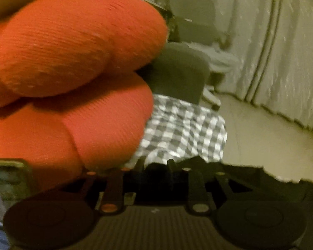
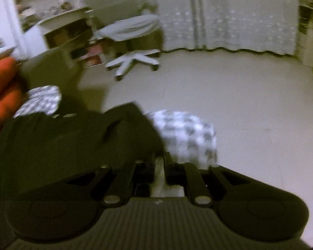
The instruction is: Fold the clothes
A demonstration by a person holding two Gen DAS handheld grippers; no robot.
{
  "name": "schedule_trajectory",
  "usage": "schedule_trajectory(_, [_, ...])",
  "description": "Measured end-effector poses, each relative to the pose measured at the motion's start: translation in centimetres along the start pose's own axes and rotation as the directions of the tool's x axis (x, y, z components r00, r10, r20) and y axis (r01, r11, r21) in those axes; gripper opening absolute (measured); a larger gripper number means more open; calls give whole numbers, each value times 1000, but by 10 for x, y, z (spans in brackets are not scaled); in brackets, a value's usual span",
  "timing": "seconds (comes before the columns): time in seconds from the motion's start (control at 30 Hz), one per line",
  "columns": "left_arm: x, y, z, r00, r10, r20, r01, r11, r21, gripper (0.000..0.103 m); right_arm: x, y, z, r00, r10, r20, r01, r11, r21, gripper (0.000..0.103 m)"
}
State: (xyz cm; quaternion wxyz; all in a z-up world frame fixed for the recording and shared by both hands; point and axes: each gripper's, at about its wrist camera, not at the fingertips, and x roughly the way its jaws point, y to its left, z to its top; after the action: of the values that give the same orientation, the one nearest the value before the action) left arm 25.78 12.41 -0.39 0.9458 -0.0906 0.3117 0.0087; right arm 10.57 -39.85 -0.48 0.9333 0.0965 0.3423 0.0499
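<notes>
- Left gripper (image 1: 156, 164) is pinching the dark garment (image 1: 208, 166), fingers closed on its edge; orange ribbed fabric (image 1: 73, 62) is bulging at left.
- Checkered cloth (image 1: 183, 129) is lying beyond the fingers.
- Right gripper (image 2: 160, 162) is clamping the dark garment (image 2: 73, 137), which is stretching leftward; blur is hiding its long axis.
- Office chair (image 2: 133, 41) is standing on the floor (image 2: 240, 95).

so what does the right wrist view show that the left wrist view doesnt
Only the right wrist view shows the shelving unit and the white chair base on the floor.

Only the left wrist view shows a close-up of the orange garment, filling its left side, and a dark chair back.

Both show the checked cloth, black fabric, pale curtain and pale floor. The right view catches the orange only at its left edge.
</notes>
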Motion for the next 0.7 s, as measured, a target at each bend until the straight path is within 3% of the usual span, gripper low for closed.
schedule_trajectory(0.07, [-4,-1,-3,1000,0,-7,0,1000,2,28,-6,-3,-6,1000,16,-14,-16,1000,1,18])
schedule_trajectory(0.1, [-5,-2,-6,1000,10,-11,-9,1000,15,28,0,1,-7,999,-9,-32,9,1000,-9,32])
schedule_trajectory(0.17, [-5,-5,-13,999,37,-23,-36,998,43,29,11,9,-9,996,-61,-64,60,998,-29,34])
schedule_trajectory(0.2, [-4,-5,-16,999,43,-30,-42,998,50,29,16,11,-10,993,-91,-69,88,995,-37,28])
schedule_trajectory(0.27, [-4,-6,-24,998,42,-37,-40,997,62,29,8,16,-10,992,-116,-49,112,992,-62,3])
schedule_trajectory(0.43, [3,-7,-38,996,62,-57,-57,994,90,29,-36,18,-9,988,-151,19,152,980,-129,2])
schedule_trajectory(0.6, [7,-4,-43,995,75,-64,-69,993,93,29,-17,14,-36,979,-183,-85,167,971,-172,3])
schedule_trajectory(0.7, [2,1,-42,994,99,-50,-93,990,109,29,-19,10,-36,985,-134,-109,114,978,-173,7])
